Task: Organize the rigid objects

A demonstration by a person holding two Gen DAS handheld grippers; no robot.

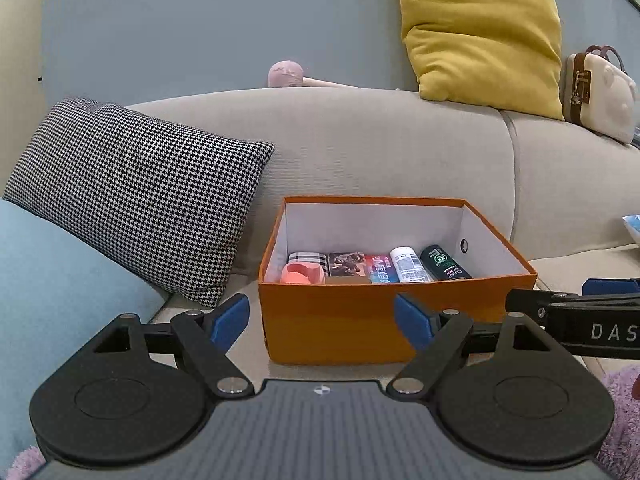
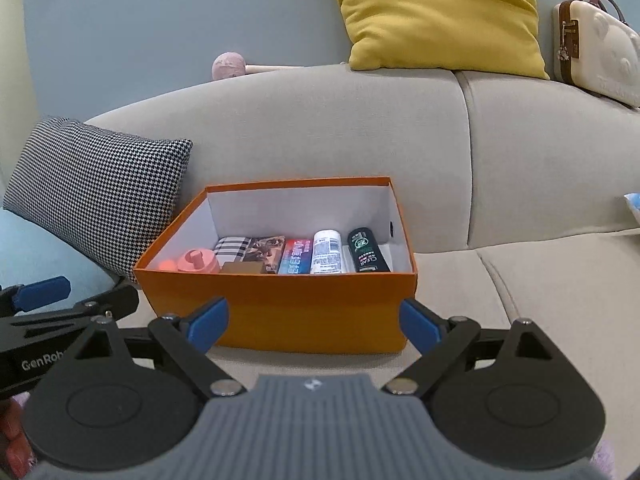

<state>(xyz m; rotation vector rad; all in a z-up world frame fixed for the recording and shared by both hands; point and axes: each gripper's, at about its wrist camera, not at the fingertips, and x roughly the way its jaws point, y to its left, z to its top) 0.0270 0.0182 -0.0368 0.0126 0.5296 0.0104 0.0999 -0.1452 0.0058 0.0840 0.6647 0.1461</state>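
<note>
inside, orange box (image 2: 280, 312), white-lined, items side by side

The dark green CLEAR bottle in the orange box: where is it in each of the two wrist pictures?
Left wrist view: the dark green CLEAR bottle lies right of centre, rightmost in the row inside the orange box.
Right wrist view: the bottle lies just right of centre, again rightmost in the row.
Shared landmark: the white bottle directly to its left.
</note>
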